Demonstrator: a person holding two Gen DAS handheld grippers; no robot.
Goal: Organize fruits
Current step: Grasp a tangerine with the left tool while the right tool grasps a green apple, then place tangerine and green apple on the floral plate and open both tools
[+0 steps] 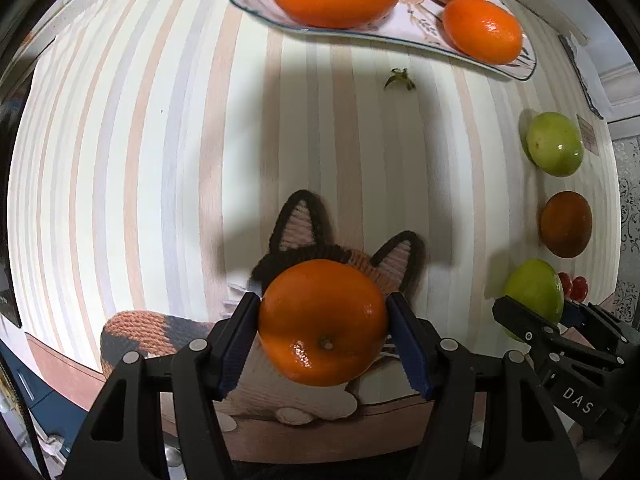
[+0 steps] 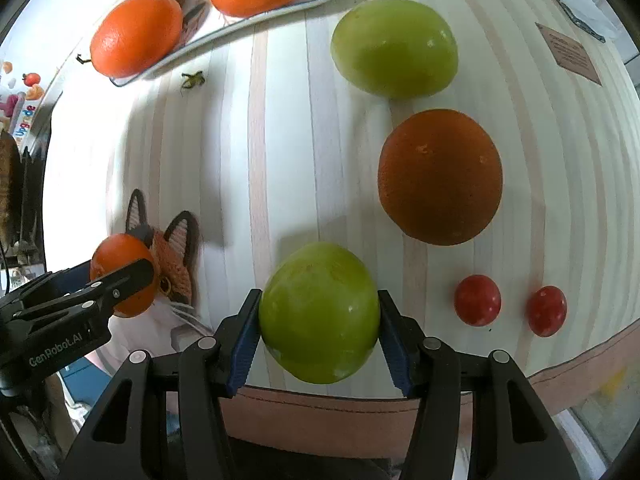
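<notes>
A tabletop [image 2: 288, 152] under a cloth of pale cream, peach and grey stripes is filling both views, with bright light washing out its far left side and soft shadows lying across the middle. A plain pinkish band is running along its near edge [image 2: 328, 412]. A knitted fox-face mat [image 2: 176, 256] is lying near that edge. A small brown card [image 2: 568, 54] is sitting toward the far right corner. Beyond the right edge, a patterned grey wall [image 1: 628, 184] is showing.
</notes>
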